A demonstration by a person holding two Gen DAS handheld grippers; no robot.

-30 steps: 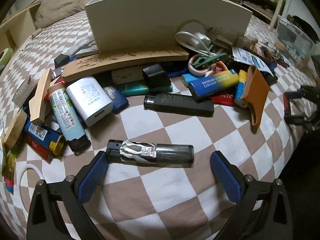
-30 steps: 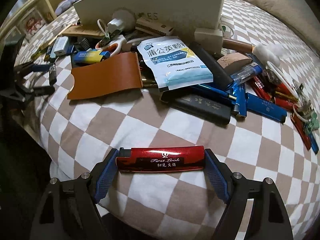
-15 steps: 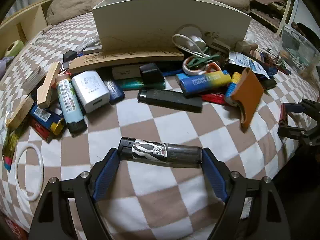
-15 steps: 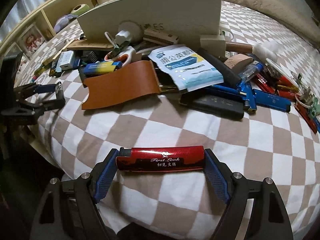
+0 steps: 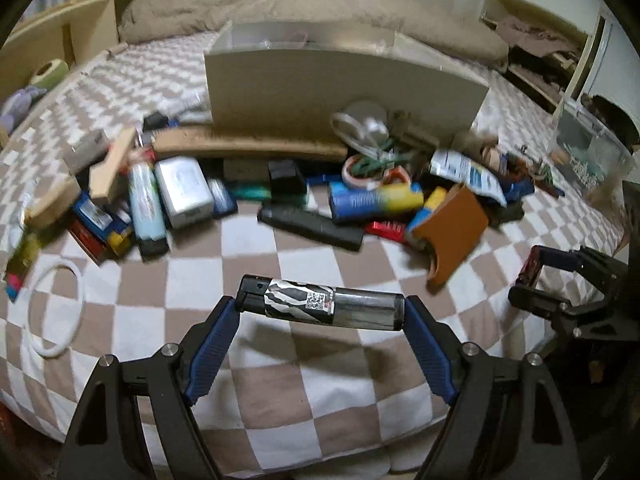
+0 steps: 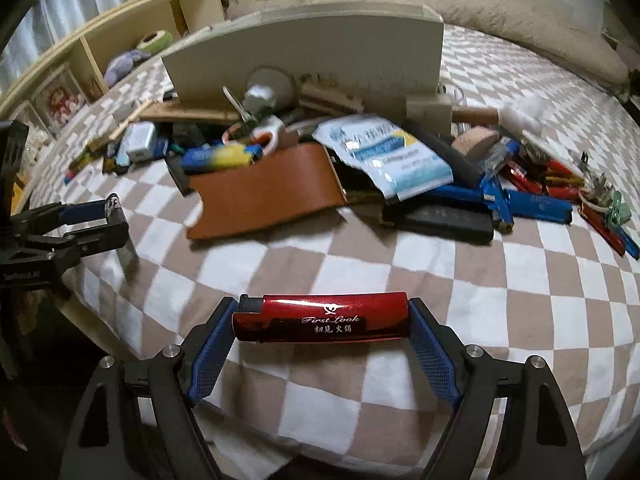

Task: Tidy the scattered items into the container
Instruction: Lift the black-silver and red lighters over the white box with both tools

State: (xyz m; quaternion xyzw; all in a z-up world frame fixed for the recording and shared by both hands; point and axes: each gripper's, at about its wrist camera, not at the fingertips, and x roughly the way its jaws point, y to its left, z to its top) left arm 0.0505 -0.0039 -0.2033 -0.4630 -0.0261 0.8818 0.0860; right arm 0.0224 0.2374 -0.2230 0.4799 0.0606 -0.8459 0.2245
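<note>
My left gripper (image 5: 320, 312) is shut on a black-and-white patterned lighter (image 5: 320, 307), held crosswise above the checkered bed. My right gripper (image 6: 322, 320) is shut on a red lighter (image 6: 322, 318), also held crosswise above the bed. The cream container (image 5: 340, 84) stands upright behind the pile of scattered items; it also shows in the right wrist view (image 6: 304, 52). The right gripper with its red lighter shows at the right edge of the left wrist view (image 5: 532, 276). The left gripper shows at the left edge of the right wrist view (image 6: 112, 220).
Scattered items lie before the container: a brown leather sleeve (image 6: 264, 196), a white-and-blue sachet (image 6: 392, 156), a blue-yellow lighter (image 5: 376, 200), a black lighter (image 5: 312, 224), a white charger (image 5: 184, 192), a white ring (image 5: 56, 312). A wooden shelf (image 6: 120, 40) runs along the left.
Both grippers have lifted and drawn back from the pile, each carrying its lighter. The left gripper closed on the patterned lighter a second ago. The container's open top now shows.
</note>
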